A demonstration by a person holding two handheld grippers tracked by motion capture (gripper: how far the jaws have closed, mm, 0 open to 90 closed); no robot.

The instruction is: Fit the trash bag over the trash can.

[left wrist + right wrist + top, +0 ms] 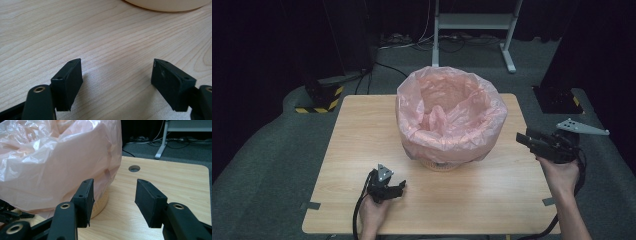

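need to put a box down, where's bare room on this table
Widest bare wood on the table is left of the pink-lined basket, running to the left edge. The front strip between left gripper and right gripper is also bare. Right of the basket is tight.

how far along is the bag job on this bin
Done: the pink bag lines the bin, its edge folded out over the rim. In hand: nothing; the right gripper hovers open beside the bag, and the left gripper sits open on the table. Left: probably gripping the bag's edge, though I can't tell whether to tidy or lift it.
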